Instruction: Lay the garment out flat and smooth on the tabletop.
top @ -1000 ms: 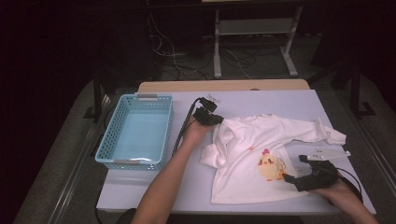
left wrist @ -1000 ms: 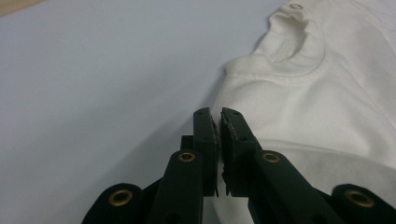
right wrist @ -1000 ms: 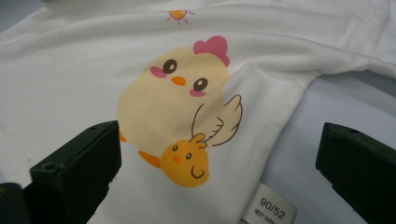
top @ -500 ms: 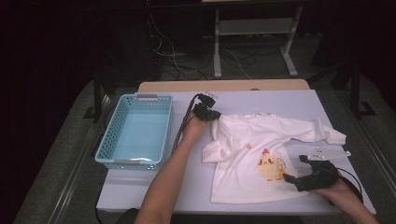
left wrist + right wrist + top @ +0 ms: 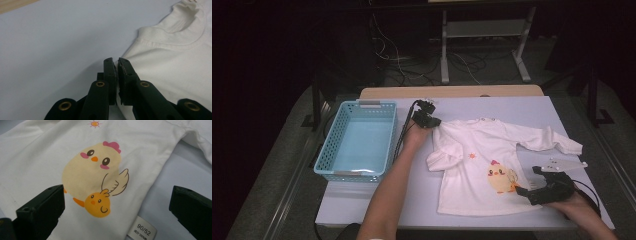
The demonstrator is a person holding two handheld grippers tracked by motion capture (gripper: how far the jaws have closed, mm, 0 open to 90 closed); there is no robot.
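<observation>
As the left hand-held gripper [image 5: 430,121], clamped on the shirt [image 5: 477,165] shoulder, drags it outward flatter than before, the right hand-held gripper [image 5: 532,182] waits wide open

One white long-sleeved cotton baby shirt [image 5: 477,165] lies on the table, printed with two yellow chicks [image 5: 92,180] (a big one and a small one) and one small orange sun [image 5: 94,123]; one light blue plastic lattice basket [image 5: 332,145] stands beside it; one white size tag [image 5: 142,230] shows at the hem; two black two-jaw grippers are at work, left [image 5: 430,121] and right [image 5: 524,186].
</observation>
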